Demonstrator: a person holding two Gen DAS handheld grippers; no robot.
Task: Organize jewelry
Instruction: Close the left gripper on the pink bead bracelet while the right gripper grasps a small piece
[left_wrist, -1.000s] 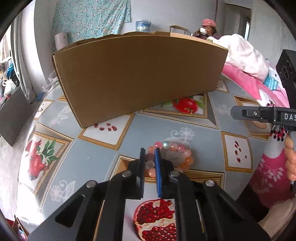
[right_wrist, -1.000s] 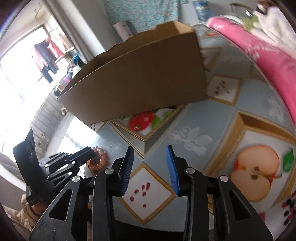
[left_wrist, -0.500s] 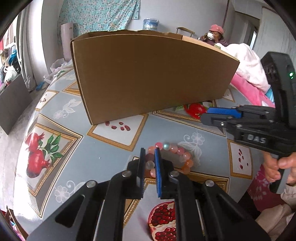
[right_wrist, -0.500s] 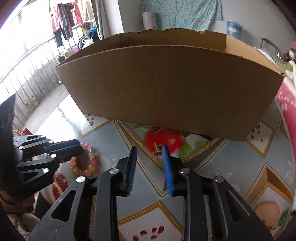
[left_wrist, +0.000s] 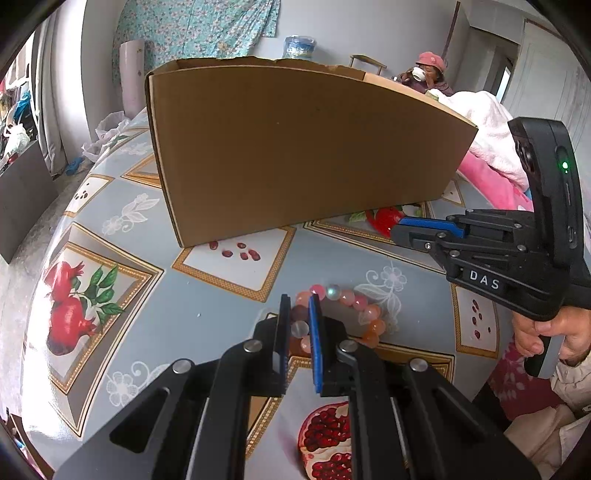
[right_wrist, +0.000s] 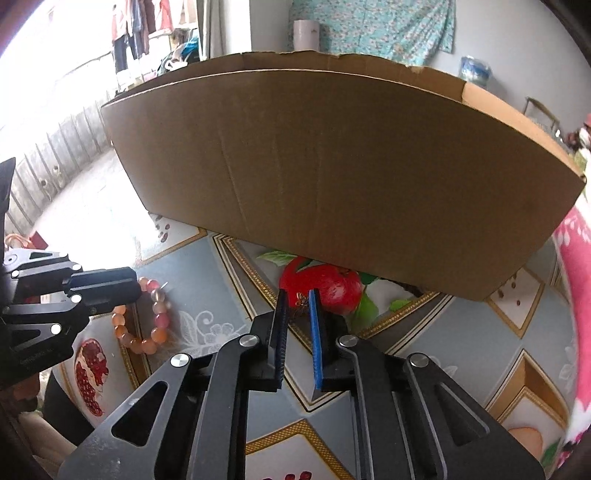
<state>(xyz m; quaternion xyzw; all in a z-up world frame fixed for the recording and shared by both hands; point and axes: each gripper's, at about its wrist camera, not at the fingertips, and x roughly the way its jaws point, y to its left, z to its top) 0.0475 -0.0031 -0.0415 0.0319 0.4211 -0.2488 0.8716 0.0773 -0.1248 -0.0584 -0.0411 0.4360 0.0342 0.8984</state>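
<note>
A bracelet of pink, orange and pale beads (left_wrist: 354, 306) lies on the fruit-print tablecloth; it also shows in the right wrist view (right_wrist: 157, 325). My left gripper (left_wrist: 299, 310) is shut on the bracelet's near-left beads. My right gripper (right_wrist: 298, 306) has its jaws narrowly apart around a small gold piece of jewelry (right_wrist: 301, 302) lying on the printed red pomegranate, close to the box's front wall. In the left wrist view the right gripper (left_wrist: 402, 227) reaches in from the right. A large open cardboard box (left_wrist: 295, 155) stands behind both; its inside is hidden.
The round table (left_wrist: 207, 321) drops off at the left and near edges. A pink blanket (left_wrist: 491, 162) lies at the right. A person (left_wrist: 428, 74) sits far behind the box. My hand (left_wrist: 550, 332) holds the right gripper's handle.
The right gripper has swung left toward the box front and narrowed its jaws around the small gold piece. The left gripper has stayed shut on the bracelet.
</note>
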